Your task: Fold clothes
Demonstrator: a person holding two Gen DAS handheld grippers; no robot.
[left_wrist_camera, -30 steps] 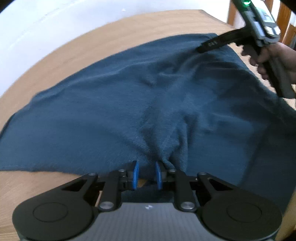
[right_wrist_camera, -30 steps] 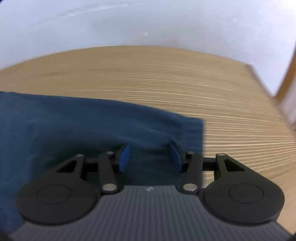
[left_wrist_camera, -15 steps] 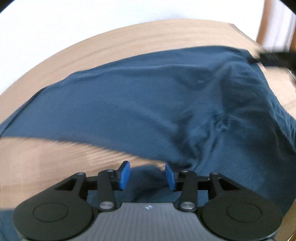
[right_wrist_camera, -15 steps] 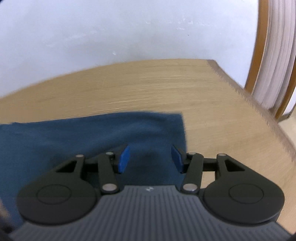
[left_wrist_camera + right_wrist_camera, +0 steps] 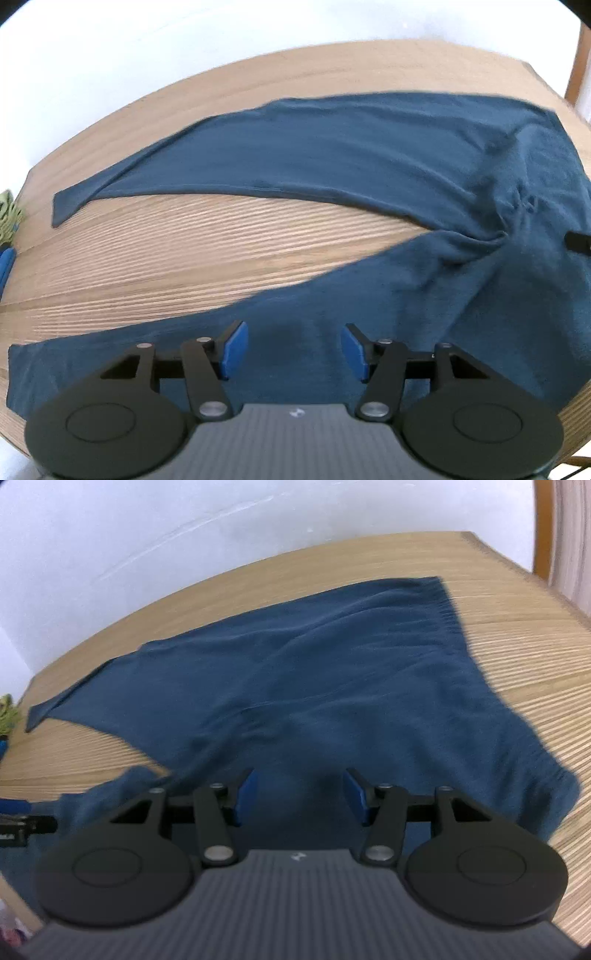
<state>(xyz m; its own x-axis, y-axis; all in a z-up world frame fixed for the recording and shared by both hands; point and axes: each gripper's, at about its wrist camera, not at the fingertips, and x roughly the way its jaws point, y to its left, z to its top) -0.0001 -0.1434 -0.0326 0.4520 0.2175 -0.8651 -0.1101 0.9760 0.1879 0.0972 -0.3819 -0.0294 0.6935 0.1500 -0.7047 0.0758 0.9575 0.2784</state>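
Dark blue trousers [image 5: 332, 166] lie spread on the wooden table [image 5: 184, 251], with the two legs splayed apart toward the left. My left gripper [image 5: 293, 339] hovers over the nearer leg; its jaws are opening, and the cloth lies flat below them, not pinched. In the right wrist view the trousers [image 5: 332, 686] show their waist end, with the waistband at the right. My right gripper [image 5: 299, 790] stands open above the seat area and holds nothing. A black fingertip [image 5: 578, 242] of the other gripper pokes in at the right edge.
A green item [image 5: 7, 214] and a blue one [image 5: 5, 266] sit at the table's far left edge. A white wall runs behind the table [image 5: 517, 646]. A wooden frame [image 5: 541, 528] stands at the right.
My left gripper has let go of the bunched cloth, widened its jaws and pulled back. My right gripper has drawn back from the waistband corner. More of the trousers shows in both views.
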